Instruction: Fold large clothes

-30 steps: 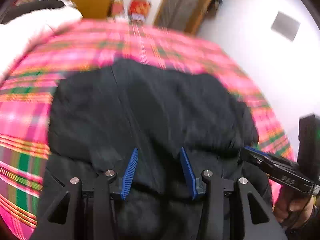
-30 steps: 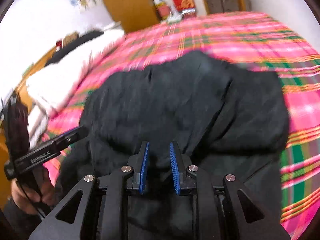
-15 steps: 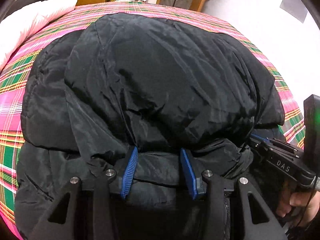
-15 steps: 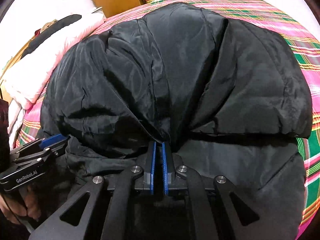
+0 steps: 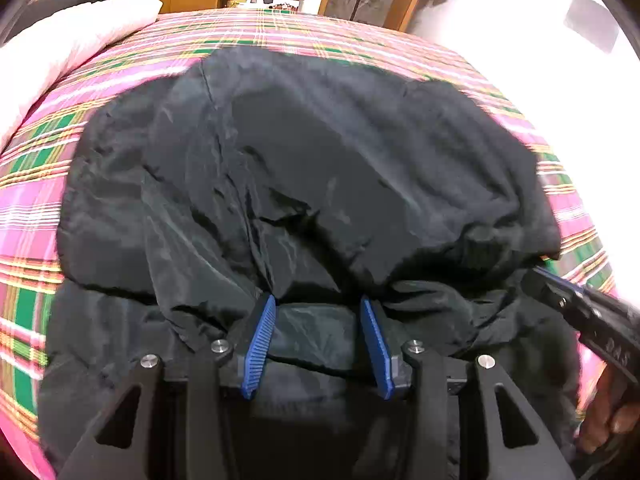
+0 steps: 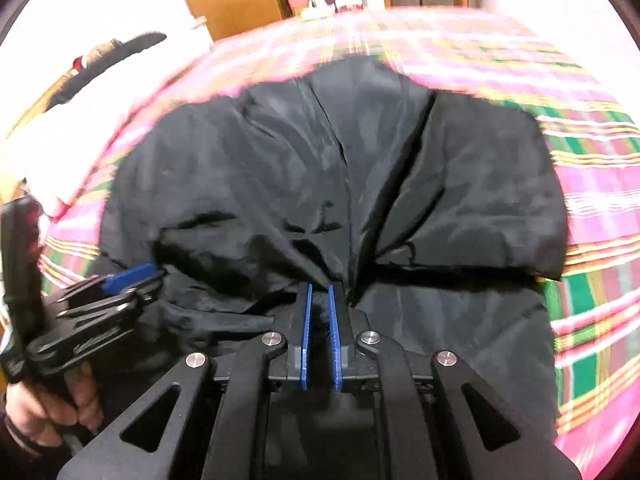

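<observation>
On the plaid bed [image 5: 48, 208], toward its near edge, the black jacket [image 5: 320, 168] lies bunched, its upper layer doubled toward me. In the left wrist view my left gripper [image 5: 316, 308] stands spread, the blue pads on either side of a ridge of cloth but not squeezing it; the right tool enters at the right border. In the right wrist view my right gripper [image 6: 319, 300] has its pads nearly together with a dark tuck of jacket [image 6: 340, 168] between them, so I judge it is pinching the fold's edge, though a slim gap shows. To do this fold well, I'd close the left pads on the same hem, keep both grips level, and carry the layer evenly toward the far edge, so the puffy fabric doesn't slip or skew.
</observation>
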`<act>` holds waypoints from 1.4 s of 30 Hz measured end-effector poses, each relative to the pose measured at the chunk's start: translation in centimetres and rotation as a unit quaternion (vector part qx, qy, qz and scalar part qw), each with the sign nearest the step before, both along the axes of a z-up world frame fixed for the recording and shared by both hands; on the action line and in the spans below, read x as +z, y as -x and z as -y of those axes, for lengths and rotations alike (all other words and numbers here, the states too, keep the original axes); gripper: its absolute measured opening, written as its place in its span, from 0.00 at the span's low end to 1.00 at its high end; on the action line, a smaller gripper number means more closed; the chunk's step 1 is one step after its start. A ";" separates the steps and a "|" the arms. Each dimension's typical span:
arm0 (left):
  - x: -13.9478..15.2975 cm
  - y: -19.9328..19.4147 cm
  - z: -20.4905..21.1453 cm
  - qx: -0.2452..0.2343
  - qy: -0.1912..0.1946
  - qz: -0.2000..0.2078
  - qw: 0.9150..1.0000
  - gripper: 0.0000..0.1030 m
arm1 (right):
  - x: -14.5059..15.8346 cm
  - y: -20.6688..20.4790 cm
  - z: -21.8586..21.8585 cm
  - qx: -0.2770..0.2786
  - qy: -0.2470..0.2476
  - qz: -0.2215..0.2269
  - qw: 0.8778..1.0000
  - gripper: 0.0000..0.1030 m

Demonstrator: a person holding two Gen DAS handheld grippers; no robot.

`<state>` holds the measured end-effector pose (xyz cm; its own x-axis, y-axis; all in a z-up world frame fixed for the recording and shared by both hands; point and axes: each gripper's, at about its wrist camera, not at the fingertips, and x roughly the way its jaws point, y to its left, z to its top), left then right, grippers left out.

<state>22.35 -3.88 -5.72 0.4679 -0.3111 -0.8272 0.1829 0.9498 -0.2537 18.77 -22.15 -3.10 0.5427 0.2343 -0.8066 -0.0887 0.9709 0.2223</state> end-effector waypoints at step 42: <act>5.7 17.6 -3.2 0.028 -0.034 0.077 0.996 0.43 | 1.2 14.0 6.4 -0.008 0.010 0.002 1.000 0.38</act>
